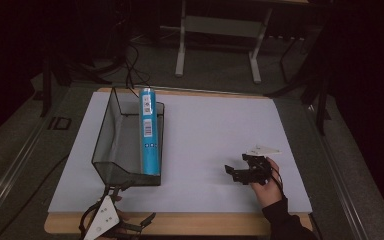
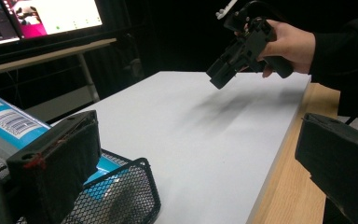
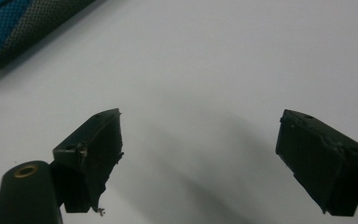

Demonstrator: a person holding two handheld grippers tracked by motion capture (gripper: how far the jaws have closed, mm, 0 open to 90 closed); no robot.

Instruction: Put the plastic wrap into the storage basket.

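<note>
A black mesh basket point(image 1: 111, 130) stands on the left of the white tabletop point(image 1: 215, 130). A blue tube point(image 1: 148, 132) with barcode labels lies along the basket's right wall, one end sticking out past the far rim. My left gripper point(image 1: 130, 202) is open at the table's front edge, just in front of the basket's near corner. In the left gripper view, its jaws point(image 2: 198, 158) stand wide apart, with the mesh corner point(image 2: 116, 196) and the tube point(image 2: 4, 123) beside the left jaw. My right gripper point(image 1: 236, 164) hovers open over bare tabletop at the right, empty point(image 3: 200, 149).
A wooden strip point(image 1: 205, 222) borders the table's front edge. Behind the table stands a desk frame with white legs point(image 1: 181, 45), and cables lie on the floor. A lit monitor point(image 2: 51, 14) sits on a desk at the far left of the left gripper view.
</note>
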